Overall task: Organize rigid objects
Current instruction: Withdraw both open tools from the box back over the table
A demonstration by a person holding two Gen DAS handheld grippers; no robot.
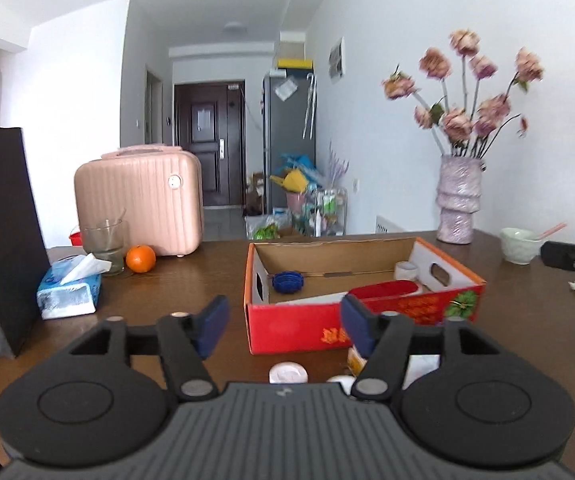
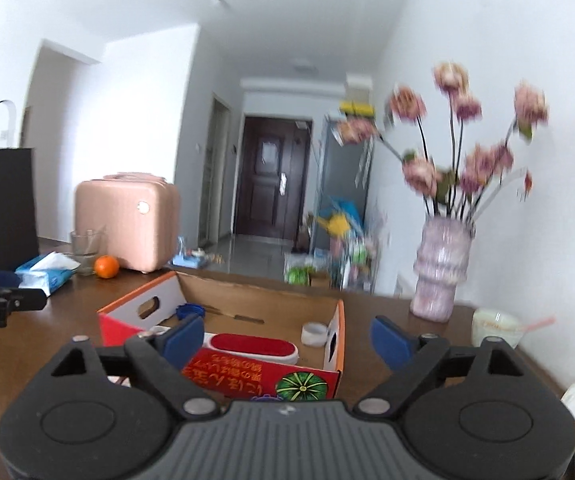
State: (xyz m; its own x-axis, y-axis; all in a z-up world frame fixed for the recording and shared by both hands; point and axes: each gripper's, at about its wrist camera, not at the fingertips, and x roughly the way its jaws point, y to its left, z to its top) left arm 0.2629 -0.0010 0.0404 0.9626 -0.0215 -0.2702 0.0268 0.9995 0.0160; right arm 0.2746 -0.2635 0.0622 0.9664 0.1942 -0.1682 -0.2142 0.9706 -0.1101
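While I held both tools above the brown surface [image 1: 191, 280], this was how things lay.

Box: the red cardboard box [image 1: 299, 326] sat open-topped just beyond my left gripper [image 1: 283, 322], its long axis running left to right across that view.

Already inside: a blue cap [image 1: 286, 281] at the far left, a small white cup [image 1: 406, 270] at the far right, and a red-topped white case [image 1: 385, 290] along the near wall.

Loose things: a white round lid [image 1: 287, 372] lay on the surface near the box's front wall, almost straight under my left gripper; another white piece and a yellowish item beside it were mostly hidden by my right-hand finger.

Nearer hand: the left, I judged, since the lid lay between its fingers [image 1: 211, 320] and below them; reaching it would call for a short drop, not a reach forward.

Left fingers: spread wide apart, holding and touching nothing.

Right gripper [image 2: 287, 340]: also spread wide and empty, hovering near the box's right corner.
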